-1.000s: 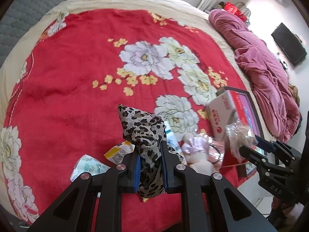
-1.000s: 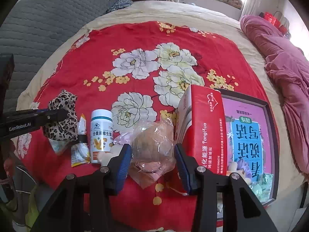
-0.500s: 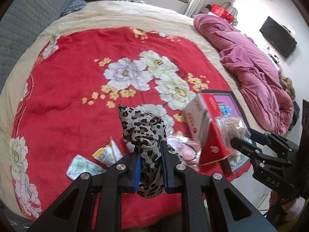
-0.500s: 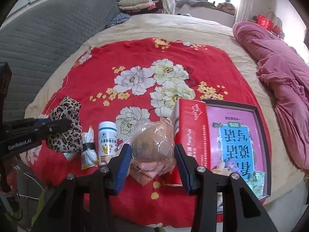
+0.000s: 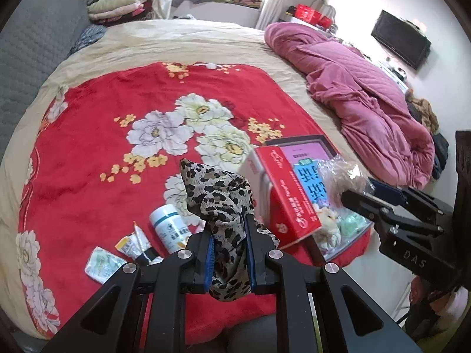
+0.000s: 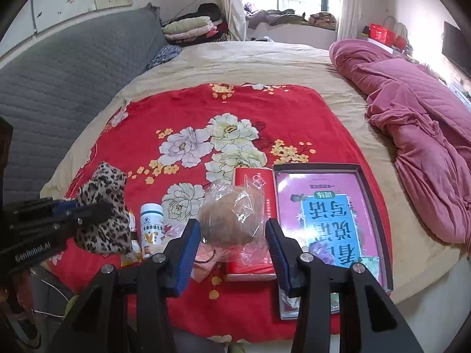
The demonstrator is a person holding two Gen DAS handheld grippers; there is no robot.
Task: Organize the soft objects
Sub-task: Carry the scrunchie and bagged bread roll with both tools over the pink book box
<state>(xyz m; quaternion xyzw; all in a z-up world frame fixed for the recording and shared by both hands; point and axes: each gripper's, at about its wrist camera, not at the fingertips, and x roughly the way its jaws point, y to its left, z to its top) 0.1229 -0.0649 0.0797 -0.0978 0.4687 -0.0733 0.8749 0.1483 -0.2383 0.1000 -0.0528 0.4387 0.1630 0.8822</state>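
1. Carry step: your left gripper point(image 5: 228, 250) clamps the leopard cloth point(image 5: 217, 197), lifted above the red blanket's point(image 5: 88, 135) near edge.
2. Your right gripper point(image 6: 232, 247), half-open, grips the bagged plush point(image 6: 232, 220) near the open box point(image 6: 374, 206).
3. Next, I judge, you need a drop spot.

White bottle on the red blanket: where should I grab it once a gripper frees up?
Close across the white bottle at its label, coming down from the near side. Its round body gives two bare opposite sides there. A sachet lies close on its left, so keep the jaws narrow.
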